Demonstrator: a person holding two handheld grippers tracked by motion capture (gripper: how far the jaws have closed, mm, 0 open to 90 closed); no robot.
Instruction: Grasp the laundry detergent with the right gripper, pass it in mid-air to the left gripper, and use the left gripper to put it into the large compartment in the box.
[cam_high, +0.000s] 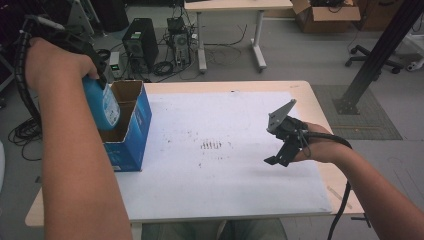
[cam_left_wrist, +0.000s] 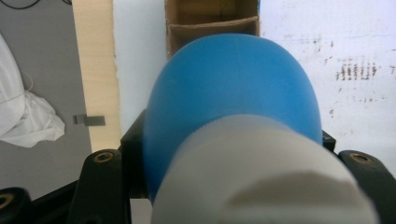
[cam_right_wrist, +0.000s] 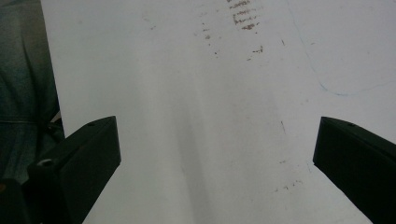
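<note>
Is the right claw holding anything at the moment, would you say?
No, the right claw stands wide open above the bare white table cover, with nothing between its jaws.

Box mouth: the blue cardboard box (cam_high: 131, 131) stood open-topped at the table's left edge; a cardboard divider (cam_left_wrist: 212, 24) split its inside into compartments.
Above the box: the blue plastic bottle with a white cap (cam_high: 103, 106), clamped in the left gripper (cam_high: 98, 71), hung over the opening and blocked most of it.
Middle of the table: the white sheet covering the tabletop (cam_high: 225, 170) lay bare between the box and the right gripper (cam_high: 276, 159).
Right side: the right gripper, jaws wide apart, hovered over bare sheet.
</note>
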